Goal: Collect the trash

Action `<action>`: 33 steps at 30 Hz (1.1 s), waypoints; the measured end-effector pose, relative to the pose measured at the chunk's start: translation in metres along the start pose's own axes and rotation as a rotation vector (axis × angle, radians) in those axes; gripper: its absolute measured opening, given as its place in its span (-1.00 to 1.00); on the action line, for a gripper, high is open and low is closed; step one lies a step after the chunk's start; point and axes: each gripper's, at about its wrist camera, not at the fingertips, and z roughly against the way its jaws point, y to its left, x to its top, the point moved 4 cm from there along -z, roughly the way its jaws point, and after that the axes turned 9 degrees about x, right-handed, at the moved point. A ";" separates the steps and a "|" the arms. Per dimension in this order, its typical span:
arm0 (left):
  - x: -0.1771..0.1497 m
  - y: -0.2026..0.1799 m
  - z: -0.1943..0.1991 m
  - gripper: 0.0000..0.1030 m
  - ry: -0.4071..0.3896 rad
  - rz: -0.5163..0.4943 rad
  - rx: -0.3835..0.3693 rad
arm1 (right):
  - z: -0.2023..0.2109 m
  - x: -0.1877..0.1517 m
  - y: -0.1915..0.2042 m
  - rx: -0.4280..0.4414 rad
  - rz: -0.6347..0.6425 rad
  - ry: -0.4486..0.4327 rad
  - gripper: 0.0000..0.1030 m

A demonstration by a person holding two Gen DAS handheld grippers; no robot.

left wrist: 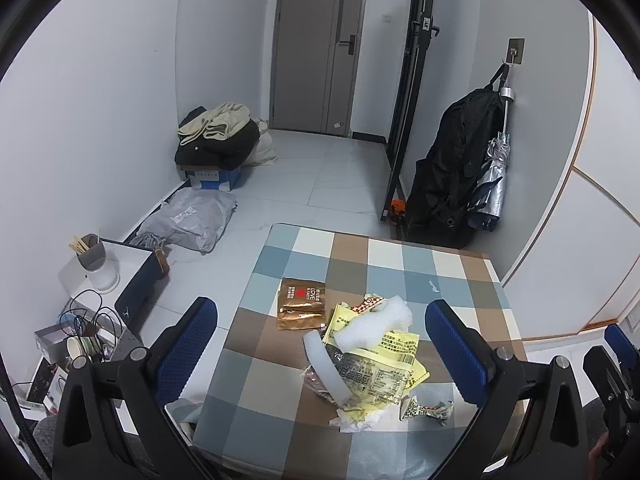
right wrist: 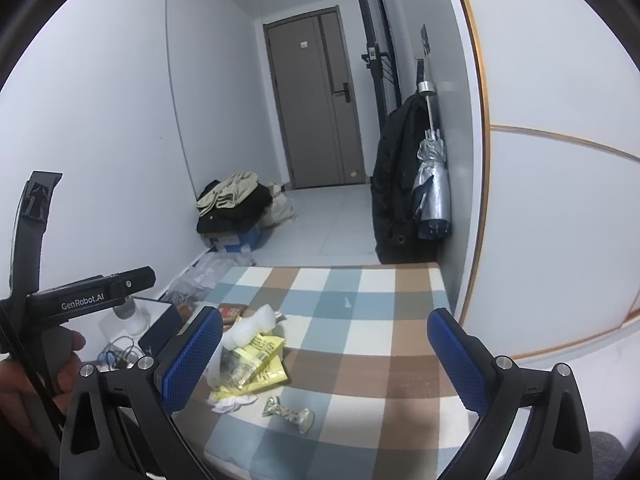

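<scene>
Nothing collected yet: both your tongs, left tongs (left wrist: 320, 344) & right tongs (right wrist: 324, 352), gape wide, empty; heap of yellow/clear plastic wrappers (left wrist: 372, 360) sits near checked tabletop (left wrist: 400, 264) front edge.

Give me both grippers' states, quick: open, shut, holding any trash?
Left gripper: open, holding nothing, above the wrapper pile on the checked table.
Right gripper: open, holding nothing, over the same table.

Wrappers (left wrist: 368, 360) lie heaped on the table (left wrist: 400, 264). A pouch (left wrist: 301, 303) lies beside them, left. A backpack (left wrist: 452, 168) hangs behind the table.
</scene>
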 end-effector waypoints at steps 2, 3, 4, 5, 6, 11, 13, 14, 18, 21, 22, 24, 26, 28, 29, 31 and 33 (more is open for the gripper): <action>-0.001 0.001 0.000 0.98 0.000 0.000 -0.003 | 0.000 0.000 0.000 -0.001 -0.001 -0.001 1.00; -0.001 0.001 0.000 0.98 0.001 0.001 -0.001 | 0.000 0.000 0.000 0.000 -0.001 -0.001 1.00; -0.001 0.001 0.000 0.98 0.001 0.001 -0.003 | 0.000 0.000 -0.001 0.000 -0.002 0.000 1.00; -0.001 0.000 0.000 0.98 0.001 0.000 -0.004 | 0.000 0.000 -0.001 0.000 -0.004 0.001 1.00; -0.001 0.000 0.000 0.98 0.000 -0.001 -0.001 | 0.000 0.000 -0.001 0.000 -0.005 0.003 1.00; -0.001 0.000 0.002 0.98 -0.008 -0.009 -0.007 | 0.001 0.001 0.000 -0.002 -0.006 0.002 1.00; -0.002 -0.001 0.001 0.98 -0.010 -0.009 -0.005 | 0.000 0.001 0.000 -0.004 -0.006 0.002 1.00; -0.002 -0.001 0.001 0.98 -0.009 -0.009 -0.007 | 0.000 0.001 -0.001 -0.005 -0.006 0.005 1.00; -0.003 -0.003 0.000 0.98 -0.001 -0.005 -0.008 | 0.000 0.000 -0.001 -0.008 -0.005 0.012 1.00; -0.003 -0.002 -0.001 0.98 0.003 -0.001 -0.006 | 0.000 0.000 -0.001 -0.009 -0.006 0.011 1.00; -0.004 -0.002 -0.001 0.98 0.003 0.000 -0.007 | -0.001 0.000 -0.001 -0.010 -0.006 0.012 1.00; -0.003 -0.002 -0.001 0.98 0.001 -0.001 -0.005 | -0.001 0.000 -0.002 -0.009 -0.006 0.013 1.00; -0.003 -0.002 -0.001 0.98 0.001 -0.002 -0.005 | 0.000 0.000 -0.002 -0.009 -0.004 0.012 1.00; -0.003 -0.002 -0.001 0.98 0.003 0.000 -0.005 | 0.000 0.000 -0.003 -0.008 -0.007 0.013 1.00; -0.003 -0.001 -0.001 0.98 0.004 0.001 -0.006 | 0.000 0.001 -0.003 -0.008 -0.007 0.013 1.00; -0.003 -0.001 -0.001 0.98 0.006 0.004 -0.007 | 0.000 0.000 -0.002 -0.009 -0.006 0.012 1.00; -0.003 -0.001 -0.001 0.98 0.004 0.003 -0.006 | 0.000 0.000 -0.002 -0.010 -0.004 0.015 1.00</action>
